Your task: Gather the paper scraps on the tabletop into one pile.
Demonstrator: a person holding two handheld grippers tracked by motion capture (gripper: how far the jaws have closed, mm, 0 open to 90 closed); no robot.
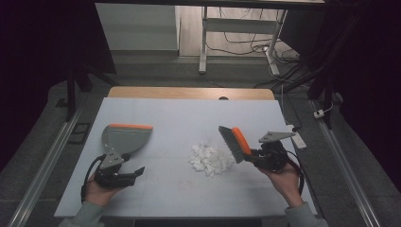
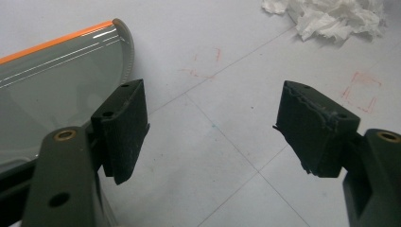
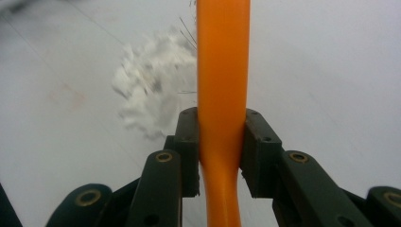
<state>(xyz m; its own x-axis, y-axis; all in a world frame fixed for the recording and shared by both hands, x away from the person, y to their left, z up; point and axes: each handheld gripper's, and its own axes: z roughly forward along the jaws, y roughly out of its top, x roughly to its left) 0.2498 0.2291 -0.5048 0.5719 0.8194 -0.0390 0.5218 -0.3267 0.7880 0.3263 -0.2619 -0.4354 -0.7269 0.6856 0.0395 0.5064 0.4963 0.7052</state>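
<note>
A pale blue table (image 1: 156, 189) carries a pile of white paper scraps (image 1: 210, 158) at its middle. The right gripper (image 1: 255, 155) clamps the brush (image 1: 235, 143) by its orange handle, bristles just right of the pile. The left gripper (image 1: 135, 174), jaws wide and empty, sits near the dustpan (image 1: 124, 138), lying far-left of the scraps.
</note>
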